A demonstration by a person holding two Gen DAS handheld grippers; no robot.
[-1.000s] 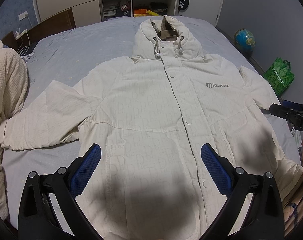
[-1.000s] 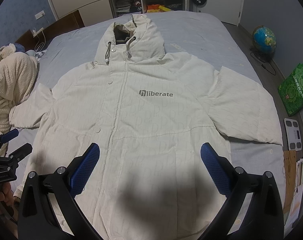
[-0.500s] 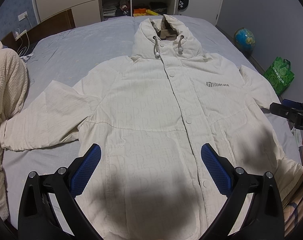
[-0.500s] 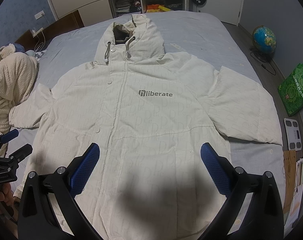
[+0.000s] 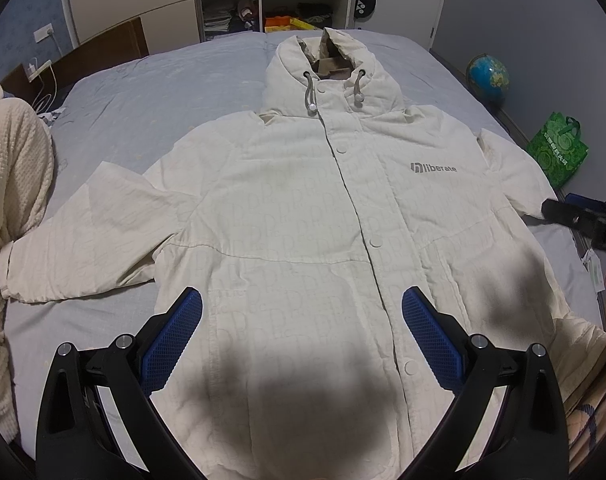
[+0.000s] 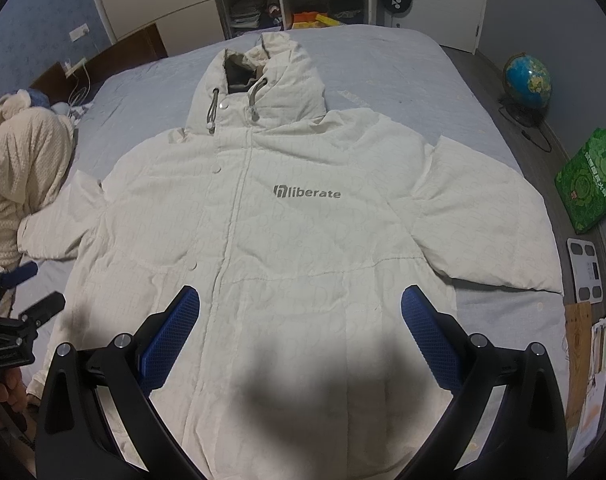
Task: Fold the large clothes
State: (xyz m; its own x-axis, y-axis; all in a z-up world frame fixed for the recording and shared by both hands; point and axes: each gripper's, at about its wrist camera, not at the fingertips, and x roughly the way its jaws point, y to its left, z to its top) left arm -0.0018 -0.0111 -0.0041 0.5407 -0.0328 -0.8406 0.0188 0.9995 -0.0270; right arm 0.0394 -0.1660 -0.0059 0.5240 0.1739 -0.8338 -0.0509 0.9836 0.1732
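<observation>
Robe (image 5: 11, 184) beside jacket (image 5: 323, 220) — globe (image 6: 527, 80) apart

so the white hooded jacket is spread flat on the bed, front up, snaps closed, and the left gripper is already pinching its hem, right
Not quite. The left gripper is open and grips nothing, hovering above the jacket, as the left wrist view shows. The rest is right: it lies flat on the bed, front up, snaps closed.

A jacket (image 5: 303, 240) lies flat on the bed (image 5: 163, 92), filling mid-frame, hood toward the top. A blanket (image 5: 7, 208) sits at left edge; globe (image 5: 487, 74) and bag (image 5: 559, 152) upper right.
</observation>
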